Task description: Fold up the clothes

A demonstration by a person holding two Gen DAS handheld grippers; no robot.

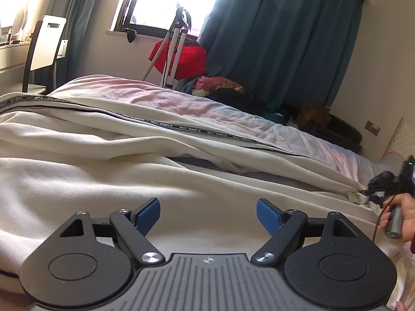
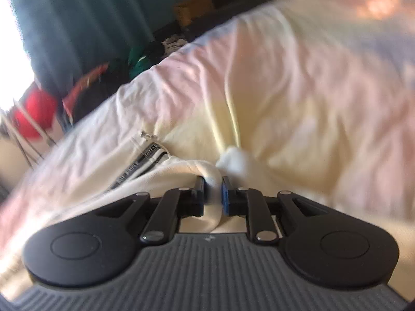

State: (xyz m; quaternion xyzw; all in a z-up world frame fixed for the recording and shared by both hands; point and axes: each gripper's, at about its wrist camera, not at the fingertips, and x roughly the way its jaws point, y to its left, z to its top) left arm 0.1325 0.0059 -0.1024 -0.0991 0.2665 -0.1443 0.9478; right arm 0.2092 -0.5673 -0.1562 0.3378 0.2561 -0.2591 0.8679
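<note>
A cream garment point(image 1: 103, 181) with a black lettered stripe point(image 1: 186, 127) lies spread and rumpled across the bed. My left gripper point(image 1: 207, 207) hovers low over its near part, blue pads wide apart and nothing between them. At the right edge of the left wrist view a hand holds my right gripper point(image 1: 373, 194) at the garment's far end. In the blurred right wrist view, my right gripper point(image 2: 213, 181) is shut on a bunched fold of the cream garment point(image 2: 181, 171), with the stripe's end point(image 2: 150, 155) just to the left.
The bed carries a pale pink and white sheet point(image 1: 207, 108). Beyond its far side lie a heap of clothes point(image 1: 223, 88), a red bag on a white stand point(image 1: 181, 57), teal curtains point(image 1: 280, 39) and a chair point(image 1: 44, 49) at the left.
</note>
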